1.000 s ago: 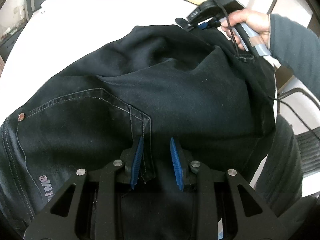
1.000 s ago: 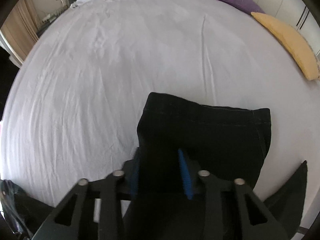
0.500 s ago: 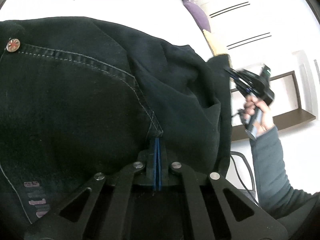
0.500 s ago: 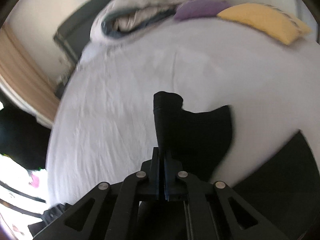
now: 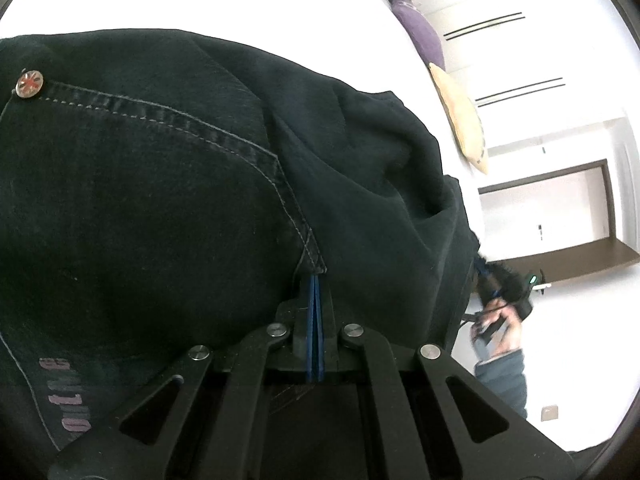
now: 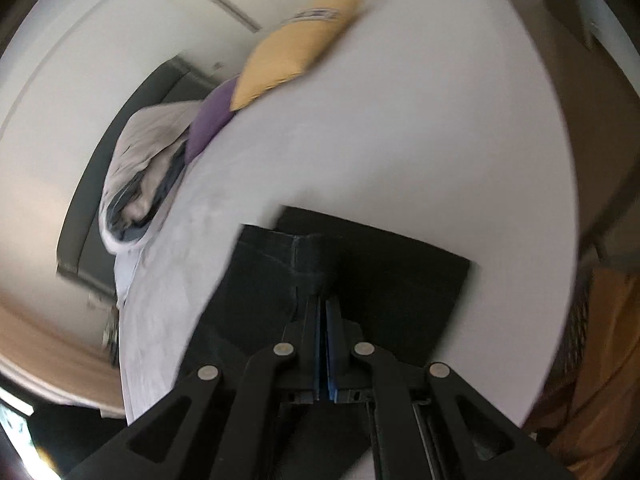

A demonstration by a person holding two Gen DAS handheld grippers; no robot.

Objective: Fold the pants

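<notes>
Black denim pants [image 5: 168, 208] fill the left wrist view, with a stitched pocket edge and a metal rivet [image 5: 29, 83]. My left gripper [image 5: 314, 280] is shut on the pants at the pocket's lower corner. In the right wrist view my right gripper [image 6: 322, 304] is shut on the hem end of a pants leg [image 6: 352, 276], held up above the white bed [image 6: 420, 140]. The right gripper and the hand holding it also show in the left wrist view [image 5: 504, 300], at the far edge of the cloth.
A yellow pillow [image 6: 296, 48] and a purple pillow [image 6: 212, 116] lie at the bed's far side beside a bundled duvet [image 6: 144, 172]. A dark headboard [image 6: 92, 184] stands behind them. A wall with a dark-framed niche [image 5: 560, 216] lies beyond.
Both grippers went from open to shut on the pants and lifted them off the bed. Both views have swung and tilted; the right one is blurred by motion.
</notes>
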